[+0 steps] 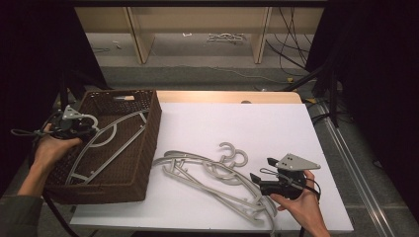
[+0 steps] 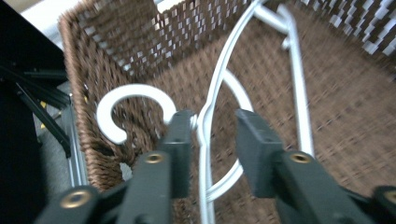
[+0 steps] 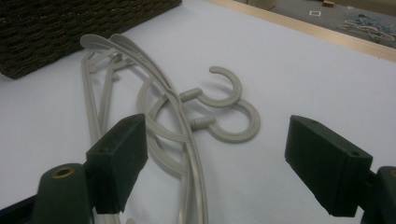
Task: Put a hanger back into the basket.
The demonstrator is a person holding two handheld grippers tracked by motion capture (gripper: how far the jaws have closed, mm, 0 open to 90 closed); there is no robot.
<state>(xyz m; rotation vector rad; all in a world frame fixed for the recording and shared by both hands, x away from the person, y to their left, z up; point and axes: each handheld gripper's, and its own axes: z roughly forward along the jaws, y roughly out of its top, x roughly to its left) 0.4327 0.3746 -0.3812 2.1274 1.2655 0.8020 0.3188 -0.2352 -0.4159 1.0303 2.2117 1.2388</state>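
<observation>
Black fingers of my left gripper (image 2: 212, 140) sit apart around the neck of one hanger (image 2: 299, 93) lying in the wicker basket (image 1: 148, 148). My right gripper (image 3: 229, 163) gapes wide over two hangers (image 1: 217, 173) left on the bench (image 1: 276, 123).

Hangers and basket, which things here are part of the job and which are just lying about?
In the job:
hanger in the basket
basket
hangers on the table
left claw
right claw

Lying about:
cables on the floor
wooden shelf legs
</observation>
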